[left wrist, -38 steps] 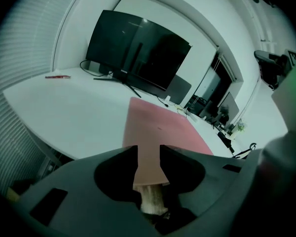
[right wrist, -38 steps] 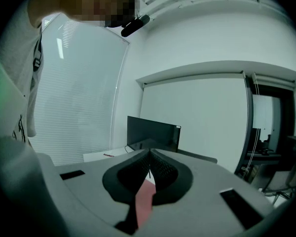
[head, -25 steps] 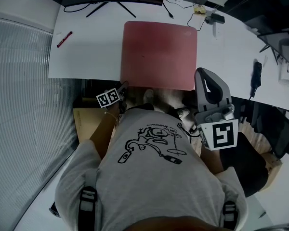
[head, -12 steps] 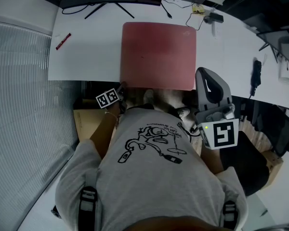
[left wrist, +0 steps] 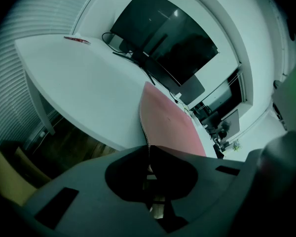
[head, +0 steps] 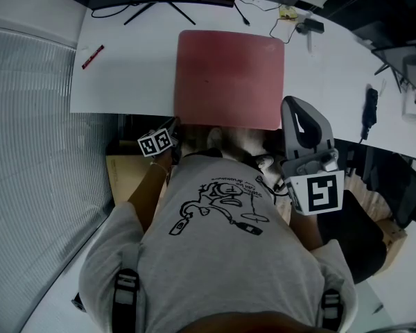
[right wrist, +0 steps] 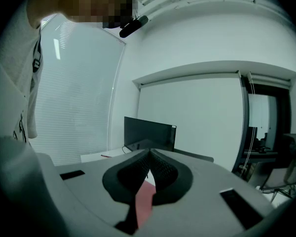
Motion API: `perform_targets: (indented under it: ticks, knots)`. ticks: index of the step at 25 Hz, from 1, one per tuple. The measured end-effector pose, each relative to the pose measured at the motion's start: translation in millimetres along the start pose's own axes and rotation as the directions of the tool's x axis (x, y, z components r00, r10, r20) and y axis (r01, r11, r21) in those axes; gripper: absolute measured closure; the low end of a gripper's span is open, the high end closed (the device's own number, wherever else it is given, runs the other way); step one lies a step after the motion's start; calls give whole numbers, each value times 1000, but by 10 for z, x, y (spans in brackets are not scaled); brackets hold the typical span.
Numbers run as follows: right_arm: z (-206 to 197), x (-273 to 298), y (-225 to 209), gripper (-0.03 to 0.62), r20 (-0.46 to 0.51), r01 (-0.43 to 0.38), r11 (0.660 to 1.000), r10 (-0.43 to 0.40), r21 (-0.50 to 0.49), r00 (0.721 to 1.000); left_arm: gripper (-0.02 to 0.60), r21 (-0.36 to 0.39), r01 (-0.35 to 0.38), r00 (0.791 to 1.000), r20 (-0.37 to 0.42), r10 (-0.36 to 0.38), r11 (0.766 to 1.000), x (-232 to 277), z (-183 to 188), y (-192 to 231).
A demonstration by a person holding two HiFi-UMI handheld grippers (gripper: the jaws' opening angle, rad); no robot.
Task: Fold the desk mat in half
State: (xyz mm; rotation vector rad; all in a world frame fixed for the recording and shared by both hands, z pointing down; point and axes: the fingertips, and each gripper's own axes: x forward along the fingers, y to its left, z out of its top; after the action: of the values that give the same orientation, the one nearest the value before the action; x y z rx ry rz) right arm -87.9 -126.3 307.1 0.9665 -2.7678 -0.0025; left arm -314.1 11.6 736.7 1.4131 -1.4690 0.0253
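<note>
— One desk mat (head: 229, 78) from the head view: pink, lies flat on the white desk (head: 132, 75), hangs slightly past the front rim.
— And the left gripper (head: 175, 125)?
— Reaches down to the near left corner. Right gripper (head: 295, 116): hovers near the near right corner.
— Left gripper view?
— Has just been closing its jaws; pinches the mat's stitched edge.
— Right gripper view?
— Keeps both jaws pressed together on nothing, points almost level toward the monitor (right wrist: 149, 132).

A red pen (head: 92, 57) lay near the white desk's (head: 132, 75) left edge; a dark monitor (left wrist: 163, 43) stood at its far side.
</note>
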Motion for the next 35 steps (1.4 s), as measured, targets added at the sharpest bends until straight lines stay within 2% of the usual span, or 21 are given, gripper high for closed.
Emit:
perform_targets:
  ticks: [6,14,21,26,31,35]
  knots:
    - [6,-23,-33,588,12,11,1000,-11,15,1000,549,158,24,1000,-21,-21,987,-11,91,-257]
    - [46,-70,-80,588,25,20,999,-21,29,999,549,329,82,995,-77,-59,941,37,87,-629]
    - [43,-127,-141,588,28,27,999,-28,35,999,549,409,126,990,-107,-90,904,94,64,-922]
    - [44,-171,-167,588,25,36,999,-37,35,999,549,435,144,988,-117,-103,889,123,49,-1048]
    - [-47,-278,-194,588,-18,16,1000,-16,-11,1000,549,483,163,985,-131,-113,860,146,30,-1197]
    - [45,-311,-255,588,23,49,998,-50,34,999,549,502,177,983,-136,-125,847,190,-4,-1311]
